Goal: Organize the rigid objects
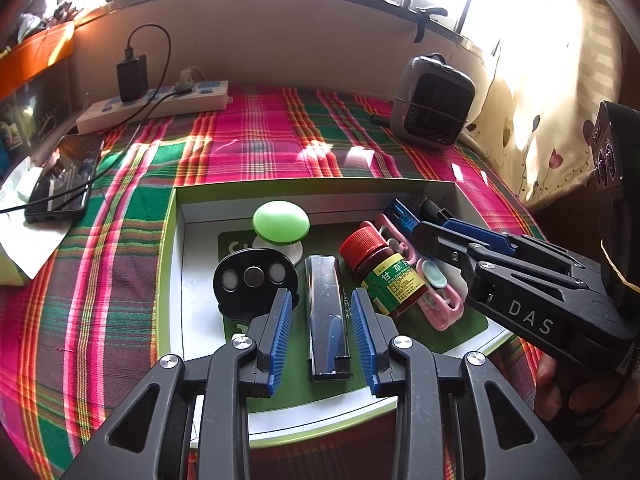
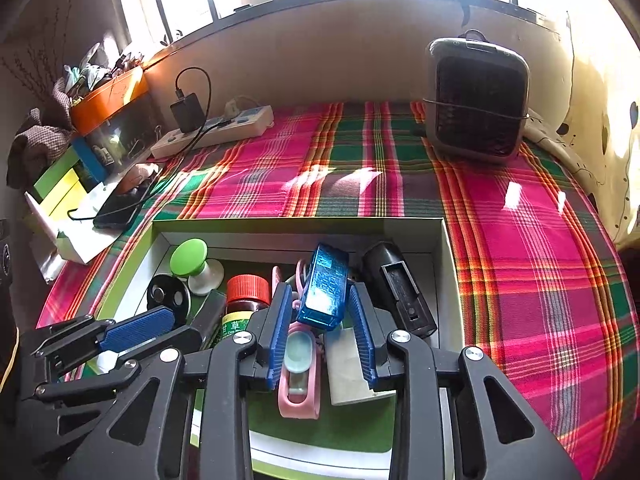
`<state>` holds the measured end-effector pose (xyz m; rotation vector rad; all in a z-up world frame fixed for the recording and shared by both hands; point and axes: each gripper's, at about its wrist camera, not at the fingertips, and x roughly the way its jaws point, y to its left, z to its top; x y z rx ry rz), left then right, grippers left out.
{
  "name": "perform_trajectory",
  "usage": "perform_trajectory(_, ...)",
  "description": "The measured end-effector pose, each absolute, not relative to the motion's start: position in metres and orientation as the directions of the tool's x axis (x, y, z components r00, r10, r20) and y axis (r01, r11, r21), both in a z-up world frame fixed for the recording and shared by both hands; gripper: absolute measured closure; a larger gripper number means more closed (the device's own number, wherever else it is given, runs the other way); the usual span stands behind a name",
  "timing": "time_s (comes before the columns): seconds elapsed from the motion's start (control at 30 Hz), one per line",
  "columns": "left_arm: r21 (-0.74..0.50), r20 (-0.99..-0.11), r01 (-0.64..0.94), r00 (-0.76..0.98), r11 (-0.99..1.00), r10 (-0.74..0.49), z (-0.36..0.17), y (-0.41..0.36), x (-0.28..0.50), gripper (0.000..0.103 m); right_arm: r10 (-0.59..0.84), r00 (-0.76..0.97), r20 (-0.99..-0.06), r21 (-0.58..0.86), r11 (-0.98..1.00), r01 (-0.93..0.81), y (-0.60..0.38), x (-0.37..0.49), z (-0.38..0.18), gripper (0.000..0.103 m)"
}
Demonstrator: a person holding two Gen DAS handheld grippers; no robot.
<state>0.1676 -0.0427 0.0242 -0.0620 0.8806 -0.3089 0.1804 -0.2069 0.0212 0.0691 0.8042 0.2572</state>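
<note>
we see our right gripper [image 2: 322,322] spread wide around a blue translucent case [image 2: 325,288], tilted above a pink clip [image 2: 299,380] in the box [image 2: 444,256].
</note>
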Motion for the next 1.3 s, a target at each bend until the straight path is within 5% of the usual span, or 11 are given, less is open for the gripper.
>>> perform_trajectory(1.3,-0.086,-0.755,0.142,0.636,0.986,-0.158,0.036,-0.027,0.068,0.072,0.205,0.68,-0.704,0.107,0.977,-0.184,-0.21,0.072,0.028,0.053)
